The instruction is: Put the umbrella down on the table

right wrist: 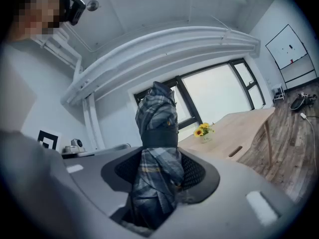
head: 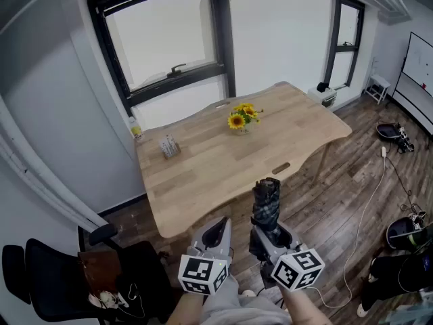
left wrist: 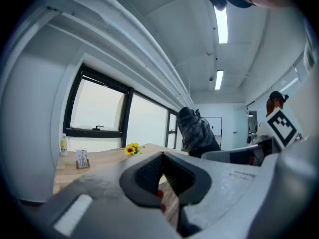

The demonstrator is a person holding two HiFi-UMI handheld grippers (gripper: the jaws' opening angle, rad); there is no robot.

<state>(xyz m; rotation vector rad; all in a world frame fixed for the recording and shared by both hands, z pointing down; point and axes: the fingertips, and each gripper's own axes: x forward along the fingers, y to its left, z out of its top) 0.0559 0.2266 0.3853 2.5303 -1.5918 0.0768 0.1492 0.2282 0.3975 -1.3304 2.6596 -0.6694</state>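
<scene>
The right tongs (head: 271, 234) clamp the folded umbrella (head: 266, 207) near its lower end, its long axis upright, just short of the counter (head: 203, 175) ahead, while the left tongs (head: 218, 233) sit closed and empty alongside.

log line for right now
right gripper: shut on folded umbrella | left gripper: shut, empty | umbrella: not yet on table

Beyond the fingers (head: 218, 230) stands a pale wooden table (head: 203, 175) under black-framed windows (head: 169, 39) in white walls; dark plank floor (head: 338, 195) to their right, perhaps a whiteboard (head: 419, 70).
</scene>
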